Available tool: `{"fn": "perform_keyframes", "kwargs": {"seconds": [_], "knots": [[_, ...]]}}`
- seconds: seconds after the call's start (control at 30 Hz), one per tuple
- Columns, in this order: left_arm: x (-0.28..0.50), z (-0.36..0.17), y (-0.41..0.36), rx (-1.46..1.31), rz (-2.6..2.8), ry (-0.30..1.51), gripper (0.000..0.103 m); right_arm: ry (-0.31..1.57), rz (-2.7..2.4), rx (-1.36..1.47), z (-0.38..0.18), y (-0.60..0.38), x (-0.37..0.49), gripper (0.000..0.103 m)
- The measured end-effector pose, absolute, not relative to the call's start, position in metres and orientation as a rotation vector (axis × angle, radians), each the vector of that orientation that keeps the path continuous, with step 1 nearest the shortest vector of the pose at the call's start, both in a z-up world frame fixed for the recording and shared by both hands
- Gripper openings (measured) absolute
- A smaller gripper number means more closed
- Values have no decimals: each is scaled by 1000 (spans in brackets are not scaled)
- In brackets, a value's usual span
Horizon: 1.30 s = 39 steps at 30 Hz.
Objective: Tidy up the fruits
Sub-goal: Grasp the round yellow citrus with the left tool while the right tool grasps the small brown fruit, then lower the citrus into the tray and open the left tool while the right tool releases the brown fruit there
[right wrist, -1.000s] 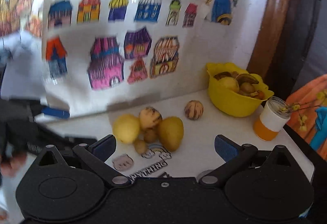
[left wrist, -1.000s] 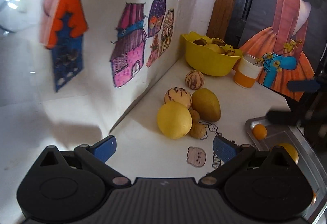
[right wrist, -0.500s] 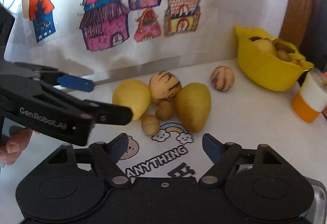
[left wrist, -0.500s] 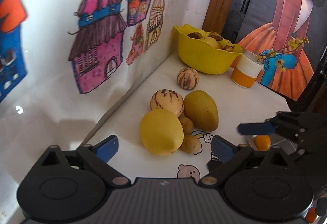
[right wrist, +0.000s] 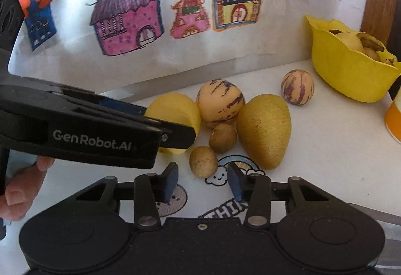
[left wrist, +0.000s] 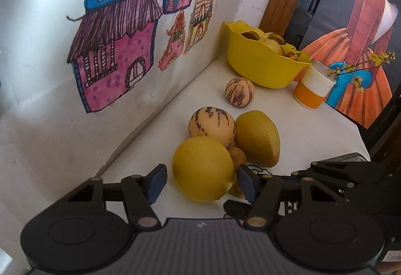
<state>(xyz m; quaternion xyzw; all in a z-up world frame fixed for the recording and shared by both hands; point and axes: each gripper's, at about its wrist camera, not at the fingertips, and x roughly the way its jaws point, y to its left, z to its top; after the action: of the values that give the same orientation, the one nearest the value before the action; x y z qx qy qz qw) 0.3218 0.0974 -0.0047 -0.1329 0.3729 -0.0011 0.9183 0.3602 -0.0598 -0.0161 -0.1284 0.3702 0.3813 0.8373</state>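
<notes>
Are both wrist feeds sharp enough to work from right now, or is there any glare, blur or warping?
Left wrist: sharp, round yellow fruit evenly lit; fisheye bends the house drawings. Right wrist: sharp on the small brown fruit; bright paper, no blinding glare; left gripper blocks the left side.

Both grippers are matte black plastic, the left gripper [left wrist: 200,181] and right gripper [right wrist: 203,182] alike: blue finger pads [right wrist: 171,181], silver pivot screws, round disc housings, white "GenRobot.AI" lettering.
</notes>
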Motion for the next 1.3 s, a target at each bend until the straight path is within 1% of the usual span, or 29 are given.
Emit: {"fn": "perform_keyframes", "kwargs": {"seconds": [0.1, 0.13, 0.23, 0.37, 0.77, 0.93, 1.3], "knots": [[325, -7, 99, -278, -5, 777, 63, 785, 792, -249, -17, -59, 363, 42], [326, -8, 99, -281, -8, 781, 62, 786, 789, -243, -18, -59, 364, 40], [327, -10, 99, -290, -13, 787, 61, 781, 784, -232, -19, -58, 365, 37], [327, -11, 100, -298, -13, 787, 60, 780, 784, -209, -19, -58, 367, 27], [317, -8, 88, -292, -45, 801, 59, 783, 759, -146, -11, -80, 356, 27], [312, -6, 79, -303, -62, 803, 59, 743, 728, -141, -1, -99, 343, 27], [318, 20, 40, -286, -109, 753, 59, 677, 562, -87, 23, -177, 328, 27]]}}
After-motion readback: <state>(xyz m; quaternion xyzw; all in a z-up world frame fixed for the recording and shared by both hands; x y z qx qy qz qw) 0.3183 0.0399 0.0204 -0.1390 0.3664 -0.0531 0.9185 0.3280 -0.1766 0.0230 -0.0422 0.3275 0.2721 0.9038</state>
